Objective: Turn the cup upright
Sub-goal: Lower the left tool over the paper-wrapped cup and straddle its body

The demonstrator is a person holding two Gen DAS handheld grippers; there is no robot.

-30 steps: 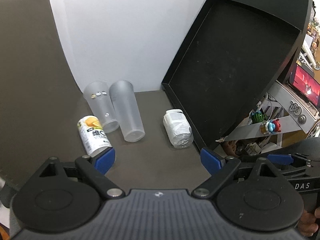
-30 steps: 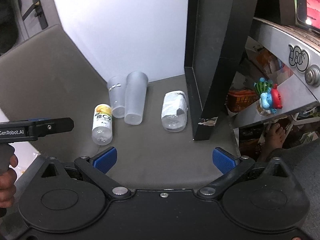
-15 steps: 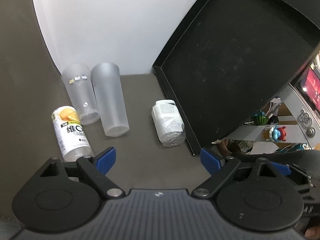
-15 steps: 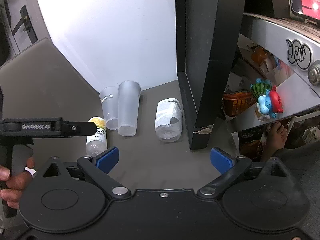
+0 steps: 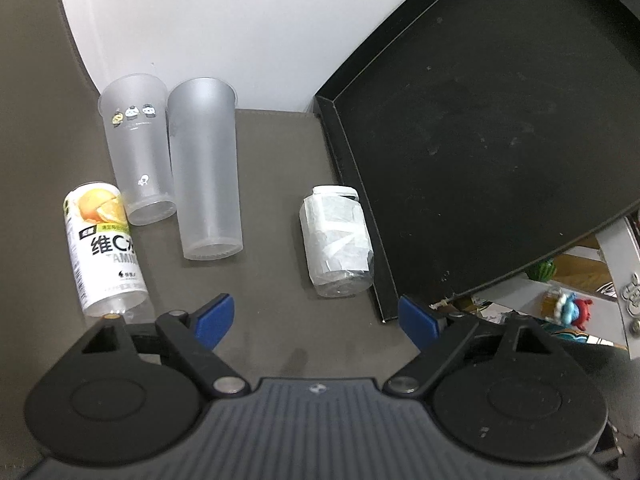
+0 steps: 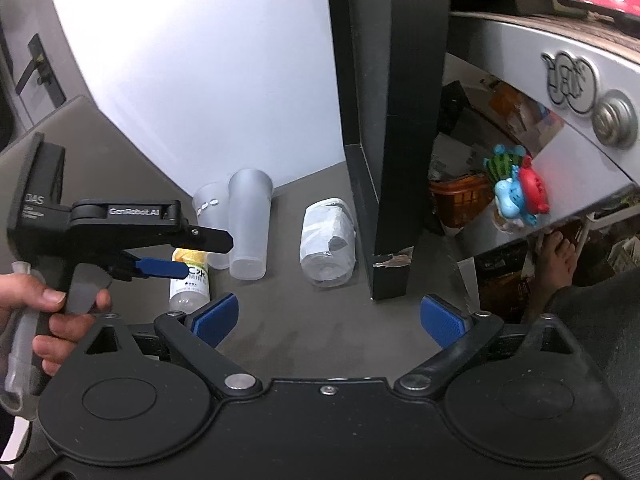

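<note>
Both grippers empty, jaws wide; we'd ease the left gripper (image 5: 316, 320) toward the plain frosted cup (image 5: 206, 168) lying at 11 o'clock, touching the printed cup (image 5: 138, 148), clamping mid-body squarely before tipping.

An orange-labelled bottle (image 5: 102, 248) lies at the frame's left, a paper-wrapped jar (image 5: 338, 244) lies centre-right, touching a tilted black tray (image 5: 472, 152). A colourful toy figure (image 6: 516, 192) sits at right.
</note>
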